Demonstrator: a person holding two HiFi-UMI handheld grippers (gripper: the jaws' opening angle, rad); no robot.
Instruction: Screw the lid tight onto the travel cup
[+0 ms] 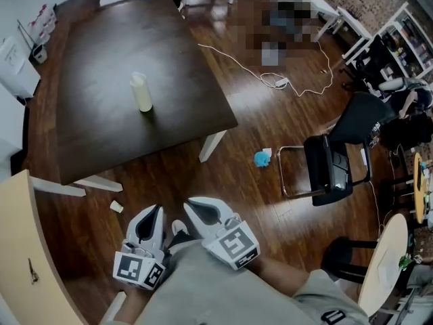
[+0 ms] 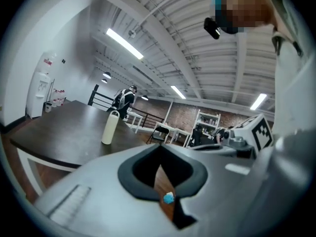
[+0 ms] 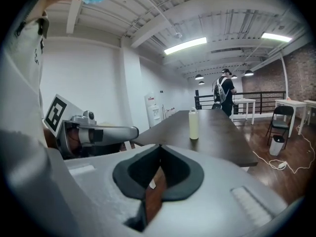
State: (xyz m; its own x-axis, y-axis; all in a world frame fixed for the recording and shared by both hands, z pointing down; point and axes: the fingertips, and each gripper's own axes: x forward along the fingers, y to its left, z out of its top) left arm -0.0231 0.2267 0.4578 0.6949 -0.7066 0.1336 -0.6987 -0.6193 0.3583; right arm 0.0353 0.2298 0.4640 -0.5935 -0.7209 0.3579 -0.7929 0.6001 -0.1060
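A cream travel cup (image 1: 141, 92) stands upright on the dark table (image 1: 101, 120), a lid of the same colour sitting on top. It also shows in the left gripper view (image 2: 110, 127) and the right gripper view (image 3: 193, 124), far ahead of both jaws. My left gripper (image 1: 156, 210) and right gripper (image 1: 190, 202) are held low and close to my body, over the wooden floor and well short of the table. Each gripper is shut, jaws pressed together (image 2: 159, 149) (image 3: 159, 149), and nothing is held.
A black folding chair (image 1: 331, 164) stands on the floor to the right. A blue crumpled scrap (image 1: 262, 158), a white cable (image 1: 270, 80) and a small pale piece (image 1: 116, 206) lie on the floor. A beige board (image 1: 20, 249) is at my left. A person with a backpack (image 3: 223, 90) stands far off.
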